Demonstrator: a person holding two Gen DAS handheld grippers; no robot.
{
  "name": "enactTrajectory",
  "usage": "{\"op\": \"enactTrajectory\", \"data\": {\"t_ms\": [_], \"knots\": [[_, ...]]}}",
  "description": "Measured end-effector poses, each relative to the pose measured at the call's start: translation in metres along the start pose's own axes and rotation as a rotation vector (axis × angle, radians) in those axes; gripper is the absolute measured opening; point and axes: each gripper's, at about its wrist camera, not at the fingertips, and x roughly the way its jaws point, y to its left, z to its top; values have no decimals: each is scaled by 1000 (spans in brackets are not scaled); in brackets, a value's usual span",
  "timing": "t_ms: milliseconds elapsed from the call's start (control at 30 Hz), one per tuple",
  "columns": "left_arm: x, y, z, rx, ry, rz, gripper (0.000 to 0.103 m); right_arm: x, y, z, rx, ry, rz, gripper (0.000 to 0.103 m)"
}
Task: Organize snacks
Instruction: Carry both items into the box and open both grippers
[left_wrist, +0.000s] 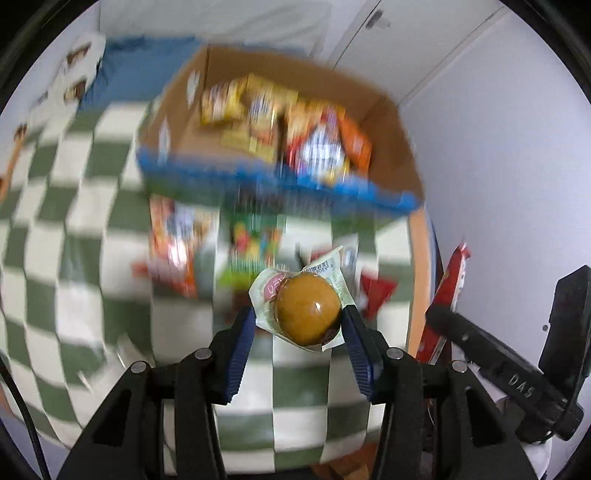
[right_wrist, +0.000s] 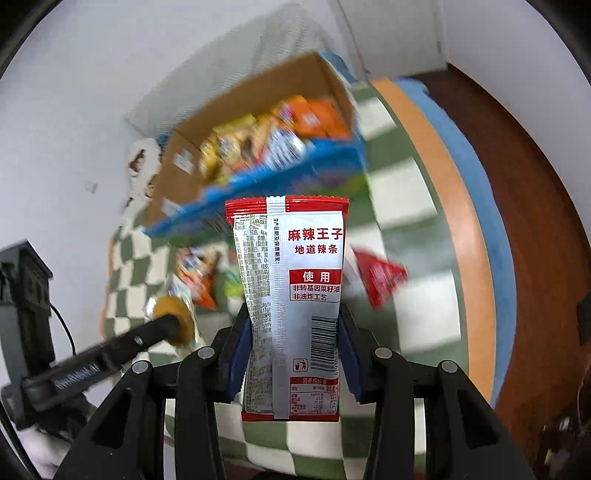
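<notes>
2 tools, each clamped on 1 snack above the checkered cloth.
The left tool (left_wrist: 299, 321) grips a round brown wrapped bun (left_wrist: 308, 314); the right tool (right_wrist: 293, 325) pinches a red-and-silver snack packet (right_wrist: 291, 288) upright. The cardboard box (left_wrist: 388, 122) of snacks lies beyond, with loose packets (left_wrist: 173, 243) before it.

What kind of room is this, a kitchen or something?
Probably a home room, not clearly a kitchen: a green-and-white checked cloth covers the surface, a cardboard box holds snack packets, and plain white walls and a door stand behind.
</notes>
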Motion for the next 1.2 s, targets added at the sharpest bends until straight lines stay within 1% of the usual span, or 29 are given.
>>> {"op": "enactTrajectory", "data": {"t_ms": [100, 167, 233, 333, 433, 533, 667, 800, 900, 967, 1000, 1033, 1067, 1100, 1133, 1167, 1200], "knots": [[-7, -11, 46, 24, -54, 38, 46, -2, 17, 36, -42, -29, 11, 45], [-10, -11, 65, 39, -78, 73, 46, 2, 27, 64, -72, -49, -8, 45], [-5, -10, 90, 53, -83, 114, 46, 10, 32, 94, -94, -57, -33, 45], [17, -4, 120, 61, -42, 147, 46, 27, 37, 131, -123, -56, -87, 45], [45, 6, 144, 58, 16, 182, 46, 51, 38, 168, -136, -28, -137, 45], [69, 13, 155, 66, 49, 216, 46, 74, 36, 191, -149, -1, -180, 45], [100, 22, 166, 72, 90, 250, 46, 104, 28, 206, -166, 36, -220, 45], [121, 30, 170, 74, 132, 275, 46, 127, 21, 204, -176, 71, -256, 45], [136, 36, 169, 74, 167, 280, 46, 142, 14, 201, -171, 111, -262, 46], [146, 39, 168, 77, 189, 281, 48, 155, 6, 197, -167, 155, -267, 50], [152, 42, 167, 74, 211, 281, 48, 160, 3, 195, -168, 175, -278, 57], [158, 46, 165, 63, 237, 281, 49, 163, 4, 194, -171, 189, -289, 68], [161, 48, 165, 53, 241, 273, 51, 165, 5, 193, -175, 193, -293, 76], [162, 51, 164, 46, 241, 266, 53, 165, 5, 194, -172, 196, -278, 85], [162, 53, 164, 35, 235, 265, 54, 166, 6, 194, -166, 203, -261, 88], [161, 55, 164, 30, 226, 267, 57, 166, 8, 194, -166, 202, -264, 89], [160, 55, 164, 28, 223, 264, 63, 167, 9, 194, -170, 200, -269, 90]]}}
